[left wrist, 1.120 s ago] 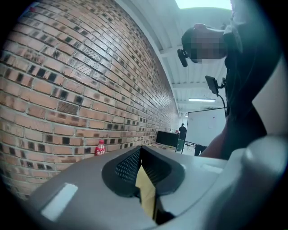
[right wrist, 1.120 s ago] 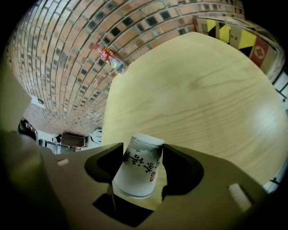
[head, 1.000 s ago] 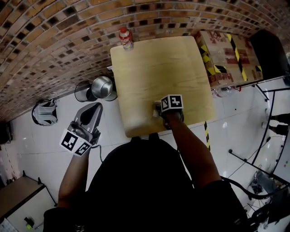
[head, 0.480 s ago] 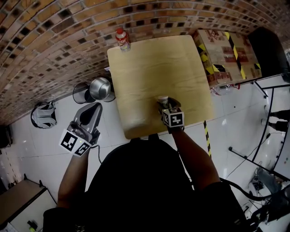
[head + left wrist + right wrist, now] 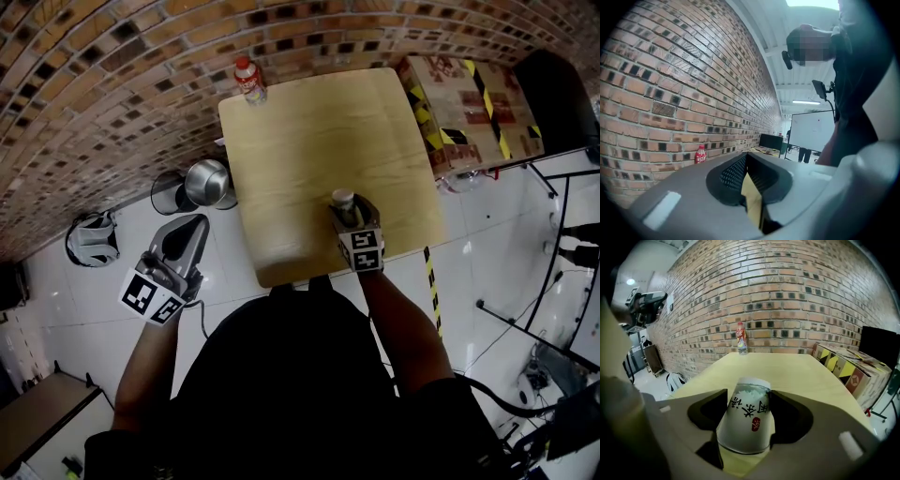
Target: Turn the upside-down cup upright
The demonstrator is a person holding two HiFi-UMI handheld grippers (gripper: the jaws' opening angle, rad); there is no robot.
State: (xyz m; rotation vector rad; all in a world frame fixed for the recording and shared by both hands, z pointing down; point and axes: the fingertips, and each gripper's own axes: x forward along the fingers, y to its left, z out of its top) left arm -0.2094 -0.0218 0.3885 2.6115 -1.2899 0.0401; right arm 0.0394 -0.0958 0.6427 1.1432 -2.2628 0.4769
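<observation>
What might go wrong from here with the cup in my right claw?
1. The paper cup sits narrow end up between the jaws of the right claw; a hard squeeze may crush it.
2. Its tapered wall may slip from the jaws during the flip.
3. It is near the front edge of the table, so a dropped cup may roll onto the floor.

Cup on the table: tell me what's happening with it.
The right gripper has its jaws closed on the paper cup near the table's front edge. The cup is upside down, wide mouth facing down, so the flip is not yet done. The left gripper is shut and empty, held off to the table's left over the floor.
</observation>
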